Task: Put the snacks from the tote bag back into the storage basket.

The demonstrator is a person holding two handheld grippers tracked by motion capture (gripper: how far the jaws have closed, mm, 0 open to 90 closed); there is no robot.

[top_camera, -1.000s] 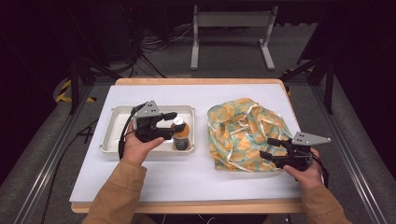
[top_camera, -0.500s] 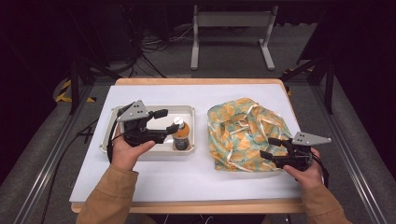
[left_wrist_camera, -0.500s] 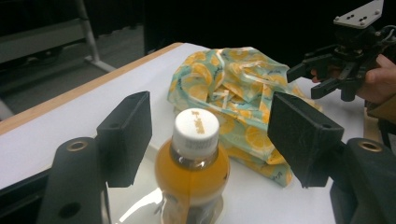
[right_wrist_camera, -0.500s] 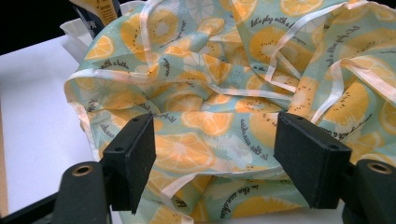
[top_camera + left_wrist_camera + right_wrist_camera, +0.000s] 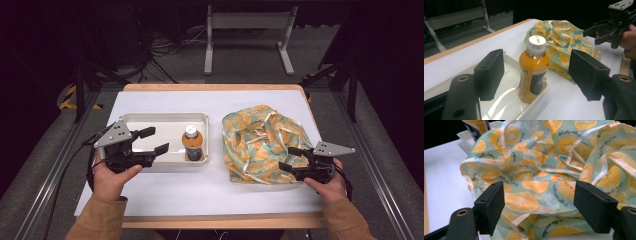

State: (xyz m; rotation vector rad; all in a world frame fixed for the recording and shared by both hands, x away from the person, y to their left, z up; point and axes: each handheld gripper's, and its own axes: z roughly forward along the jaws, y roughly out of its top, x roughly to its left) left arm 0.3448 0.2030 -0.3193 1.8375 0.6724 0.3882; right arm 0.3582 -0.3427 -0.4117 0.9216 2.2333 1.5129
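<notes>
An orange drink bottle with a white cap stands upright in the right end of a white tray. My left gripper is open over the tray's left part, jaws aimed at the bottle with a clear gap to it. A crumpled fruit-print cloth bag lies on the right of the table. At the bag's near right edge my right gripper is open, the fabric lying just beyond its jaws.
A white mat covers the wooden table. A metal stand and cables sit on the floor behind. Bare mat lies in front of the tray and bag.
My left gripper has let go of the bottle and drawn back to the left, leaving the bottle standing in the tray. The right gripper has stayed in place.
</notes>
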